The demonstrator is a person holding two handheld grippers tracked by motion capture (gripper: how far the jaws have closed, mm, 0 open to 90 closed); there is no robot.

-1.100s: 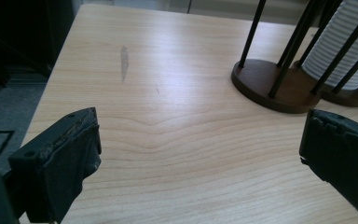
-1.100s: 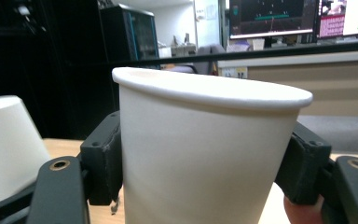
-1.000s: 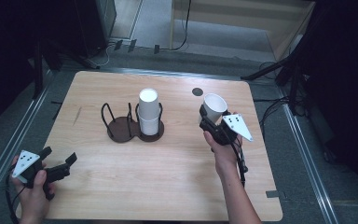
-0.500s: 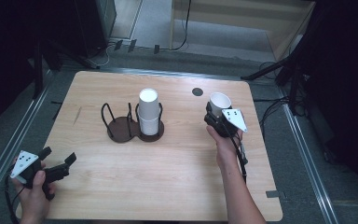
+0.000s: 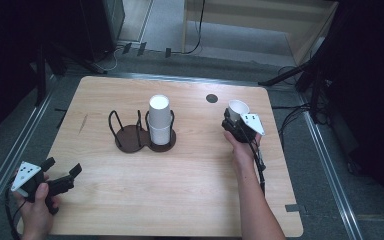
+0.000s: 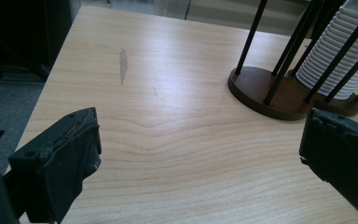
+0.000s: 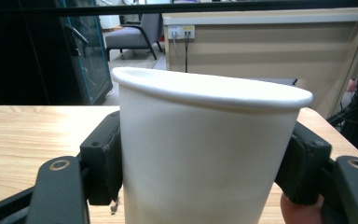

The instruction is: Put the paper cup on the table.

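The right gripper [image 5: 236, 119] clamps a cup [image 7: 205, 154] near the worktop's right edge (probably just touching down). Lower it level before releasing. The left gripper [image 5: 60, 177] idles open.

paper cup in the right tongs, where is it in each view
High view: the paper cup sits right of centre, near the table's far right edge.
Left gripper view: not in it.
Right gripper view: the cup is at centre, between both jaws.
Shared landmark: the wooden table.

A wooden table [image 5: 180, 200] bears a dark two-ring cup rack [image 5: 130, 137].
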